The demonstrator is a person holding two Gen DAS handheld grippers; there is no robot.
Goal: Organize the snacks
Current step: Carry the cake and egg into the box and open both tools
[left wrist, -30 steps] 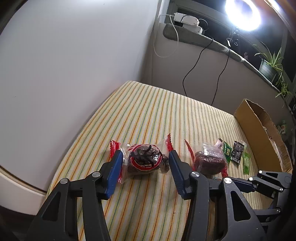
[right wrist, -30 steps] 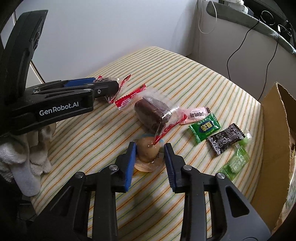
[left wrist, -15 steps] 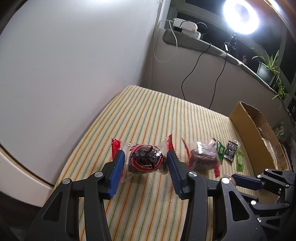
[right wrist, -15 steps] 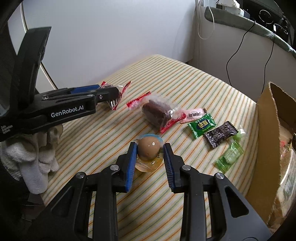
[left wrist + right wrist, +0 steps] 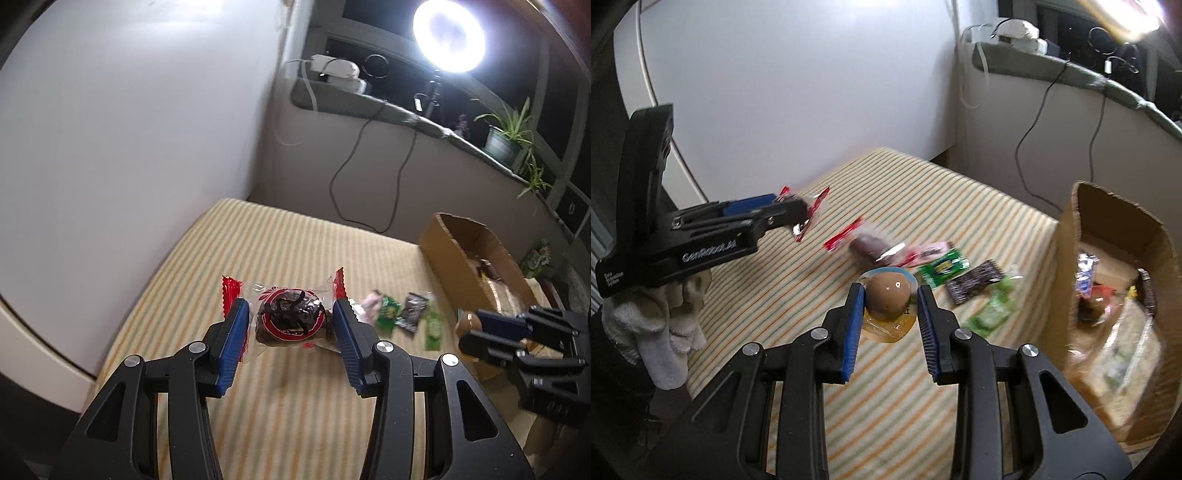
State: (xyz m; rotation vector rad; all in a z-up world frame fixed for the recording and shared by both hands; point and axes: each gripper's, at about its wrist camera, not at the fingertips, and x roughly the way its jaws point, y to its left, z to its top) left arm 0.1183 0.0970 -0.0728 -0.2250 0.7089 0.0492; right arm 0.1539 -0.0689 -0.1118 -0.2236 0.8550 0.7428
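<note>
The left gripper (image 5: pixel 288 325) clamps a red-ended dark cake packet (image 5: pixel 286 319) between its pads, lifted off the striped table (image 5: pixel 295 417). The right gripper (image 5: pixel 890 306) pinches a packaged brown egg (image 5: pixel 888 297), the cardboard box (image 5: pixel 1067 258) to its right.

You get most of your light from the ring lamp (image 5: pixel 448 35) at top right in the left wrist view; it burns out to pure white with a soft halo. In the right wrist view the same lamp only flares at the top right corner. The white wall (image 5: pixel 129 129) catches a pale sheen. Both views bend strongly and go black at the corners. Motion blur smears the small packets (image 5: pixel 960 273), the striped cloth (image 5: pixel 295 243) and the box (image 5: pixel 1115 295).
</note>
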